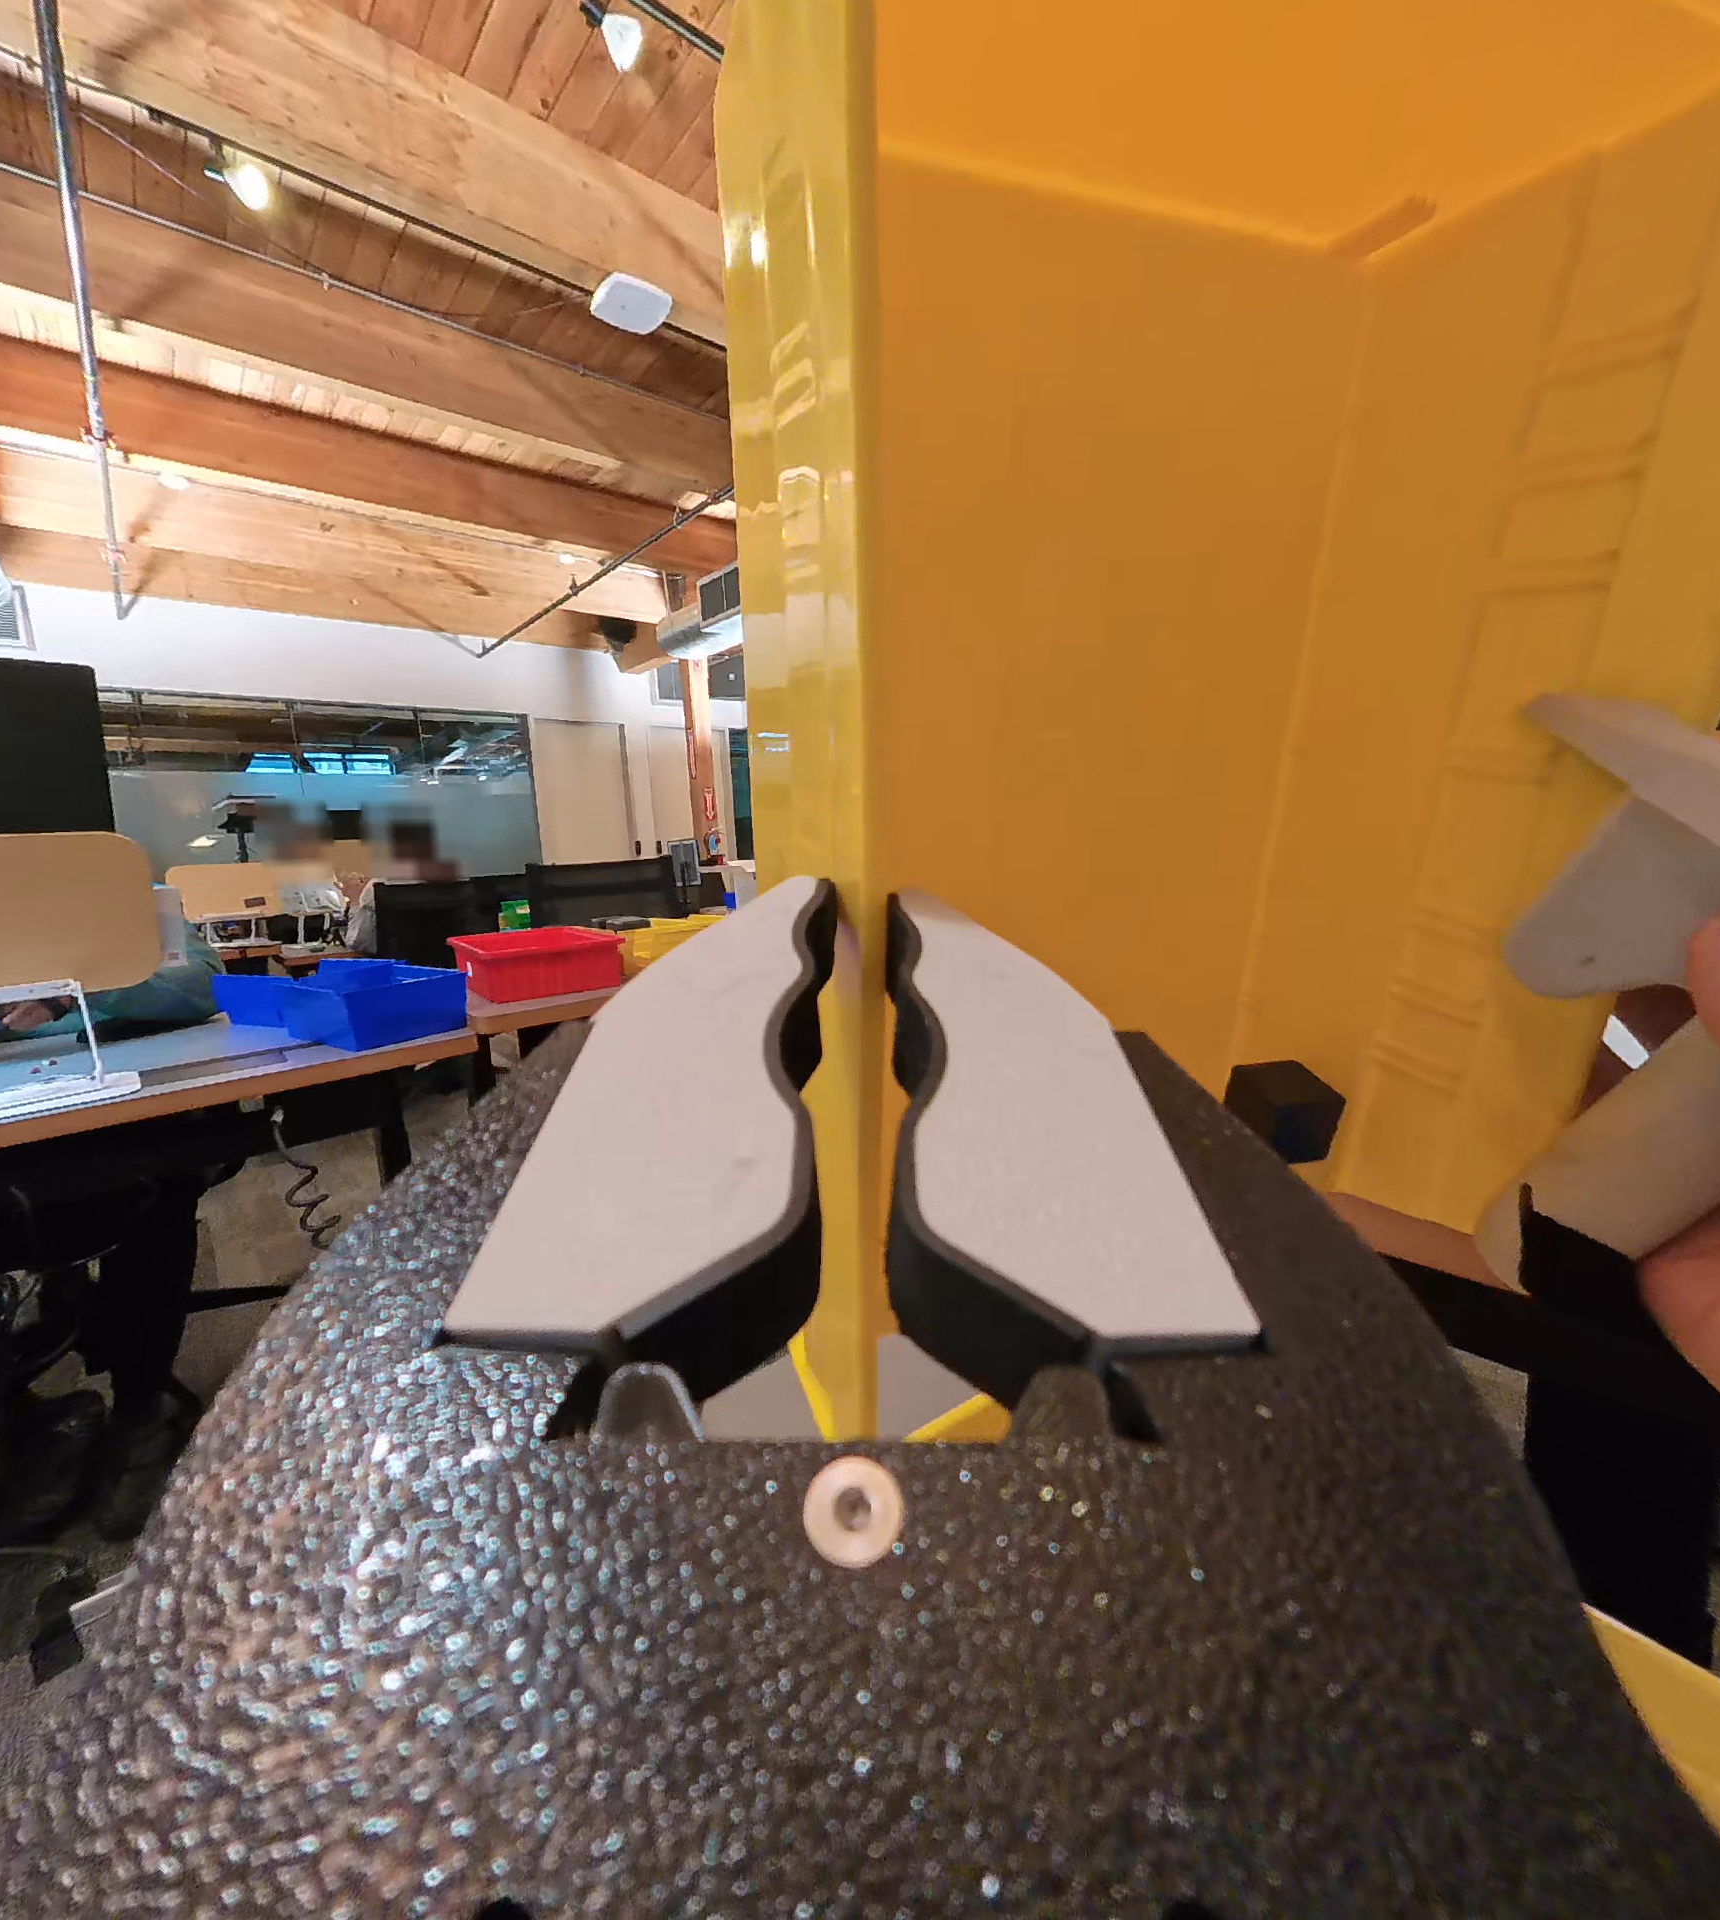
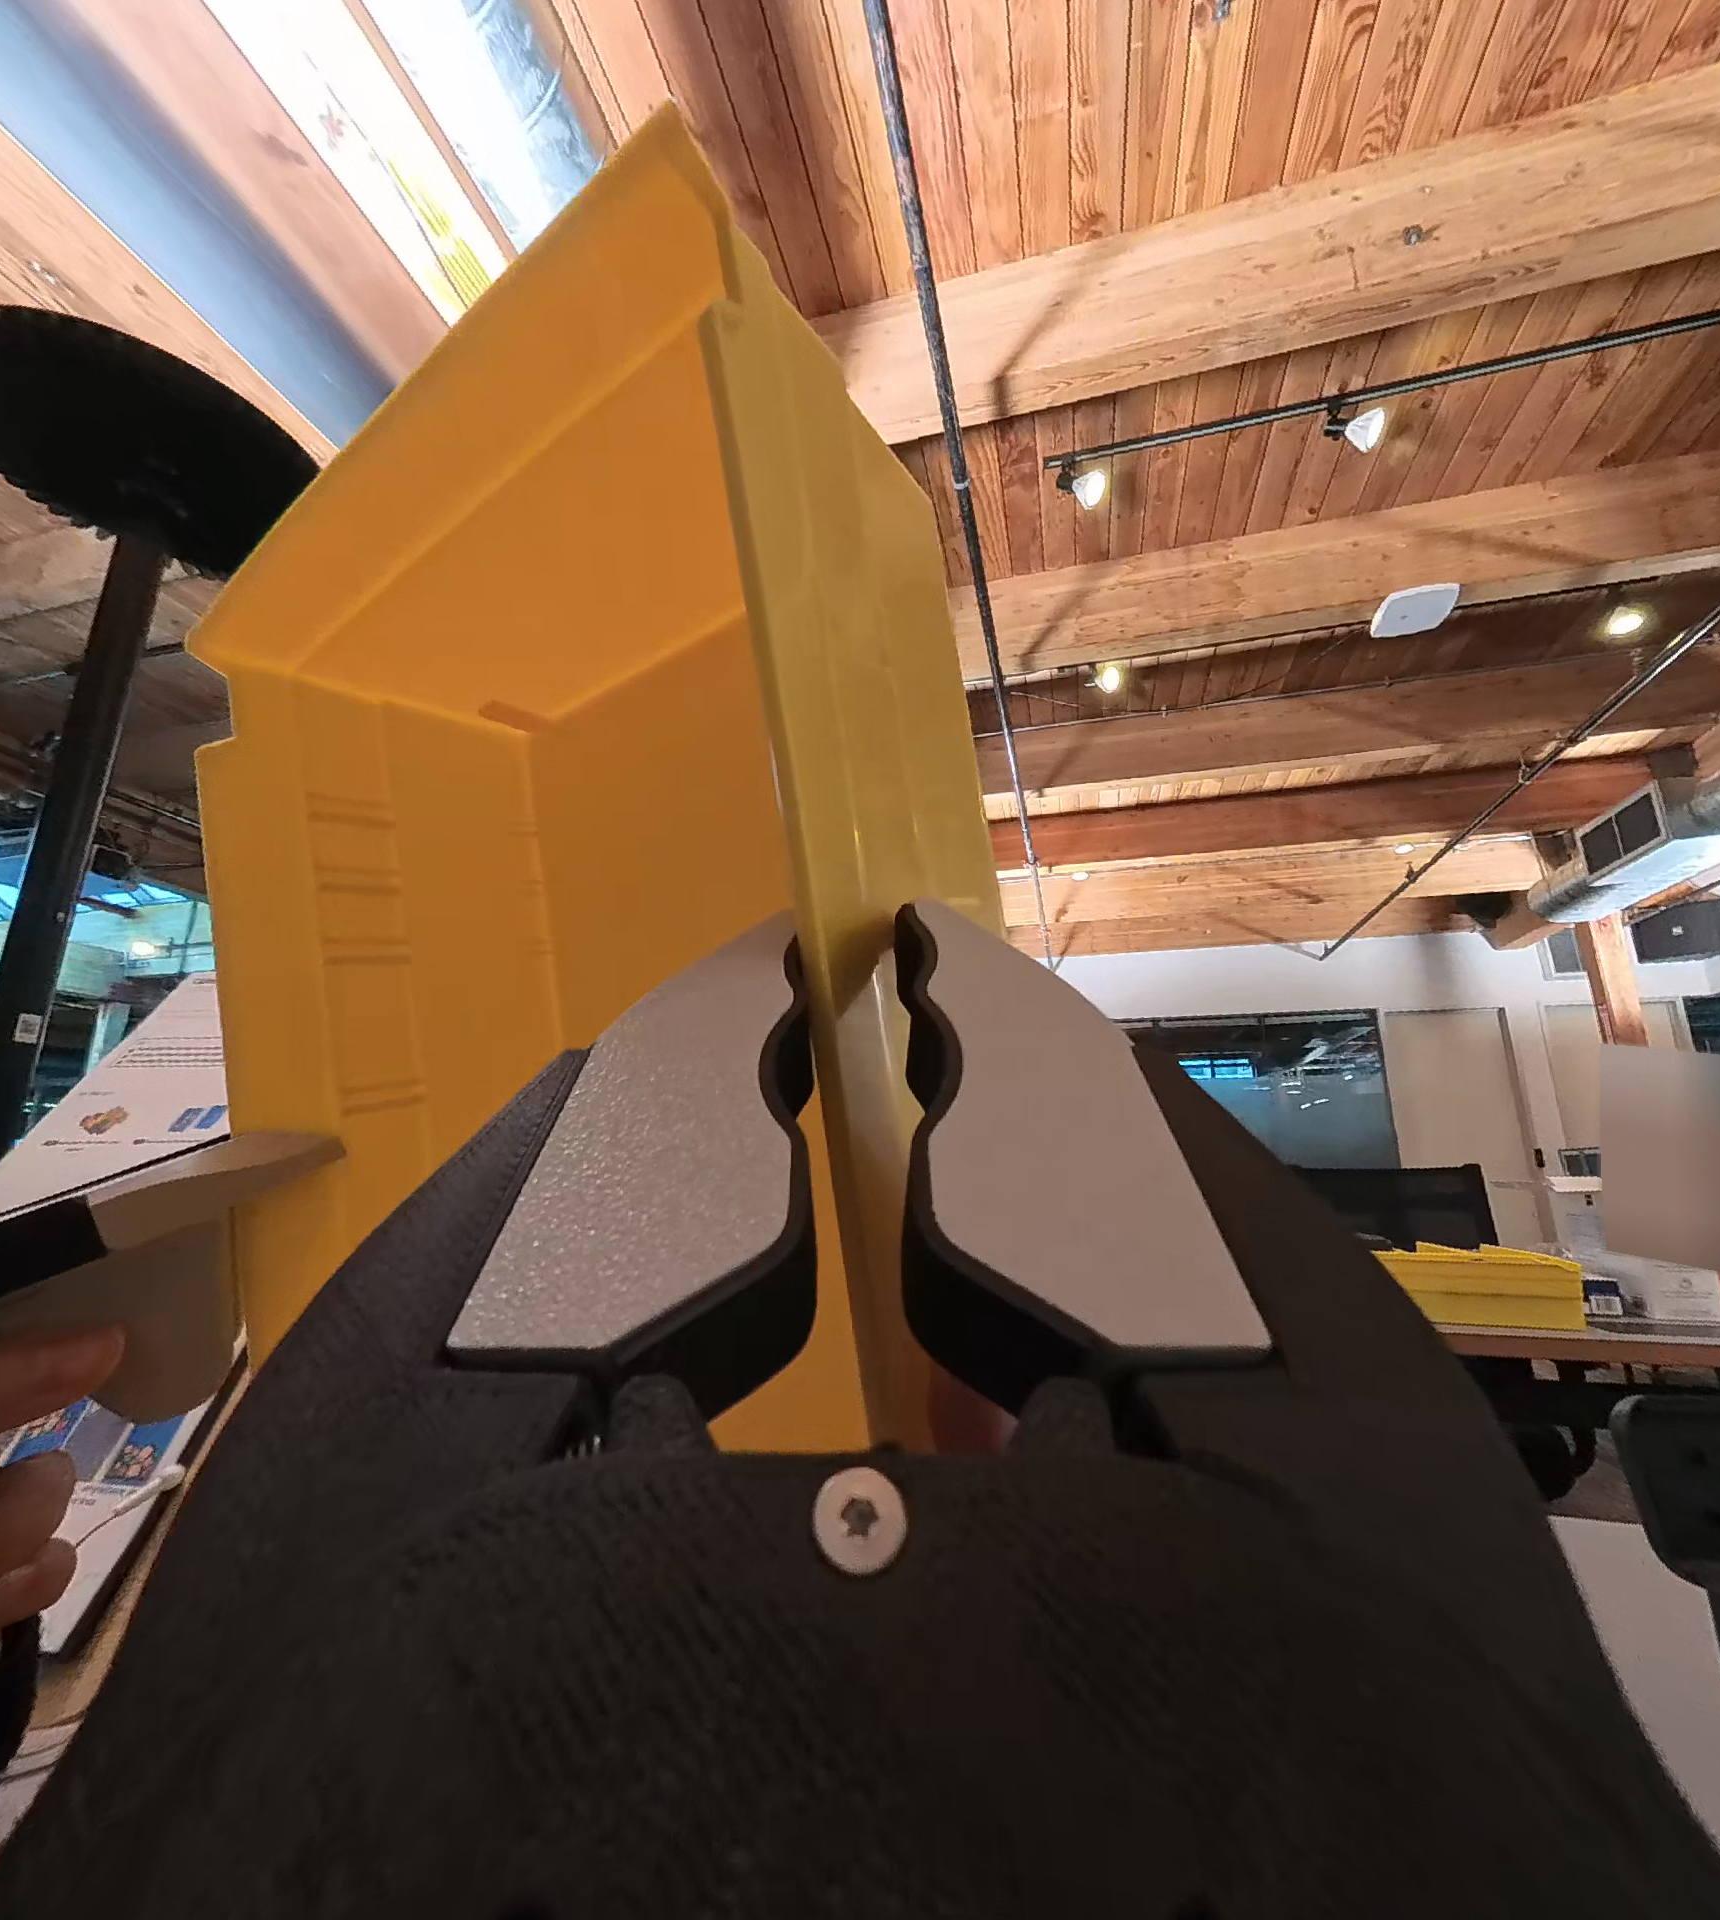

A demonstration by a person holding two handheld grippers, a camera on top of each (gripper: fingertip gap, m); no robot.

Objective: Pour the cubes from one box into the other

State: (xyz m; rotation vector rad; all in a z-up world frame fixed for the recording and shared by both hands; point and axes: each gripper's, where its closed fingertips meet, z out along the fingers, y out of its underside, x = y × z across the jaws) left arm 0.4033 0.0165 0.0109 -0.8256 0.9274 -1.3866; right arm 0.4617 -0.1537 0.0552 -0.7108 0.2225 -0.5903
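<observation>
A yellow plastic box [image 1: 1095,623] is held up in the air, tipped so its open side faces both cameras. No cubes show inside it. My left gripper [image 1: 861,914] is shut on one side wall of the box. My right gripper [image 2: 845,930] is shut on the opposite side wall [image 2: 835,727]. The right gripper's finger [image 1: 1645,821] also shows on the box's far wall in the left wrist view, and the left gripper's finger [image 2: 222,1169] shows in the right wrist view. A small dark cube-shaped thing [image 1: 1287,1107] shows just below the box's rim. A yellow edge [image 1: 1718,1756] lies low on the right; I cannot tell what it is.
Blue bins [image 1: 357,997] and a red bin [image 1: 534,961] stand on far tables. A black pole with a round top [image 2: 97,540] rises at the left. A stack of yellow bins [image 2: 1479,1283] sits on a table at the right. People sit at desks in the background.
</observation>
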